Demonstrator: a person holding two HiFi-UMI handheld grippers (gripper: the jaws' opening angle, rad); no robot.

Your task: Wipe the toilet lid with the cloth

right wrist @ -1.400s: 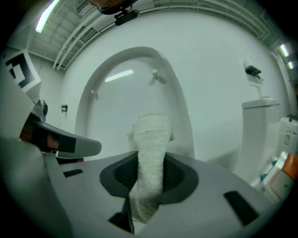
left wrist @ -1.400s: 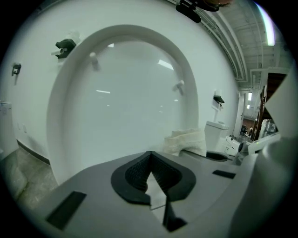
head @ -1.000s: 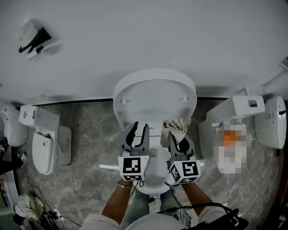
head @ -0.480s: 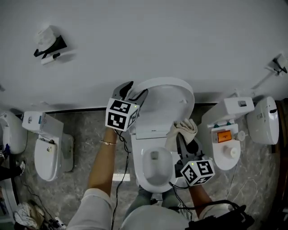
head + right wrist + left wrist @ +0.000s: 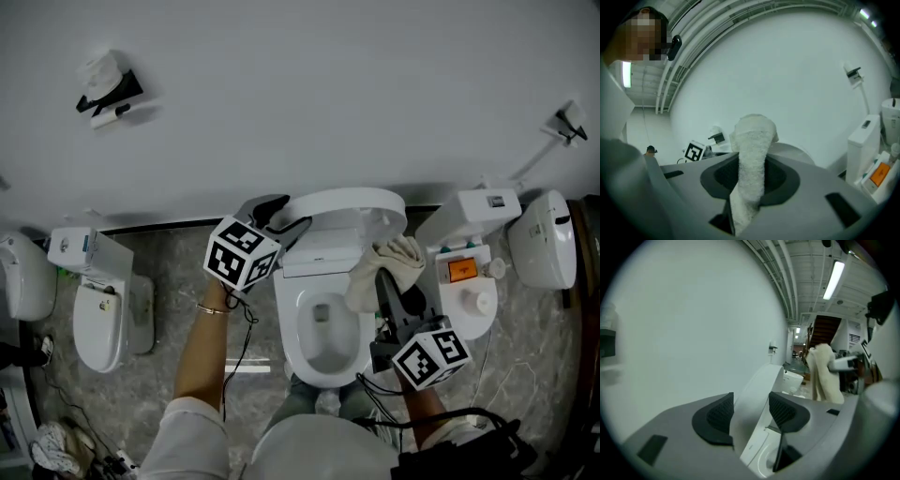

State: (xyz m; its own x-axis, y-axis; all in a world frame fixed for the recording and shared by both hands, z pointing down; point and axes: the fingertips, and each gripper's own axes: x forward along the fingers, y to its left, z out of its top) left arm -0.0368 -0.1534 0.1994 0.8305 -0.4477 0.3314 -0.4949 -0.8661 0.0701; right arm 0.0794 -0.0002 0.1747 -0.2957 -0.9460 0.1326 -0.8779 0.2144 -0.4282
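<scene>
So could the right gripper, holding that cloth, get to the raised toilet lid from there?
Probably yes. The right gripper, shut on the cloth, sits just beside the upright lid with nothing between them; the left gripper only straddles the lid's left edge, jaws open.

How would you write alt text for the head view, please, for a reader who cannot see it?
From above, a person stands over a white toilet with its lid raised. The left gripper is open around the lid's left edge; the right gripper holds a beige cloth beside the bowl.
</scene>
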